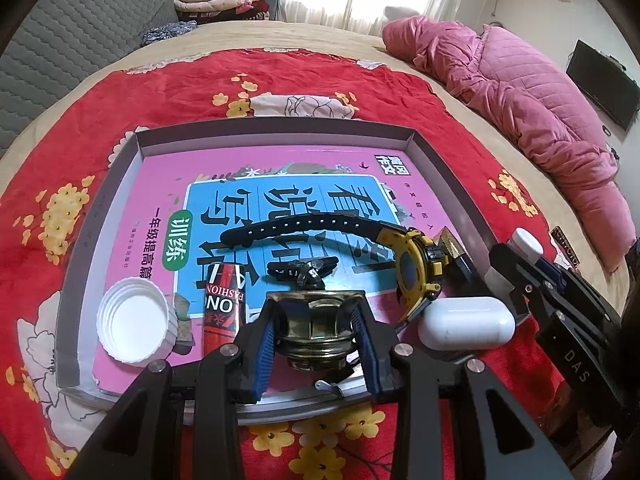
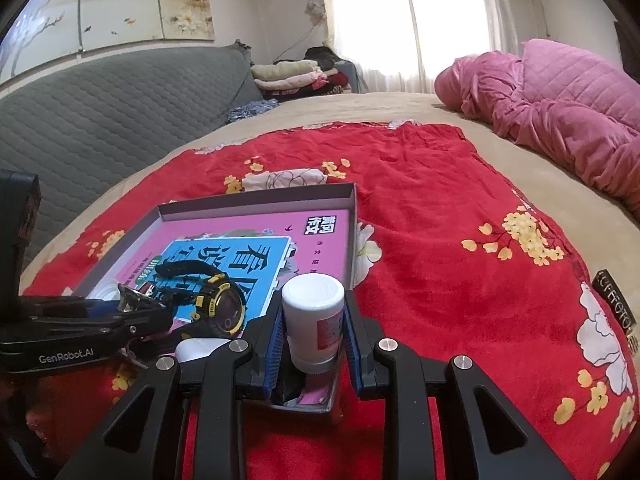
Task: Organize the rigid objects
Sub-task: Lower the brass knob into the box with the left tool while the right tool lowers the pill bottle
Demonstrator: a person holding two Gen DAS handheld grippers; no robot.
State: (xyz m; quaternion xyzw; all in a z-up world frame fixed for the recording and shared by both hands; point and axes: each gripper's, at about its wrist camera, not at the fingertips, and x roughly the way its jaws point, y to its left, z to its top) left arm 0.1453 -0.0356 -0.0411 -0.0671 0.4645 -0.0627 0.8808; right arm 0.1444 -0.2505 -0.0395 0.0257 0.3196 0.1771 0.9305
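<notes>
Sitting inside a shallow grey cardboard tray on a bed are the things being sorted: a pink and blue book lying flat on the tray floor, and on top of it a yellow and black wristwatch with its long black strap stretching to the left, a white ridged bottle cap lying open side up at the near left, a red and black tube beside the cap, a small black clip-like piece near the middle, and a white rounded earbud case resting at the near right. The left gripper is clamping its blue-padded fingers on a round brass-coloured metal part just over the tray's near edge. The right gripper is gripping a small white bottle with a white cap and a red label, holding it upright over the tray's near right corner. Spreading under the tray is a red blanket patterned with yellow and white flowers. Lying farther off on the right is a bunched pink quilt, and folded clothes are sitting stacked at the far end by a bright curtained window.
</notes>
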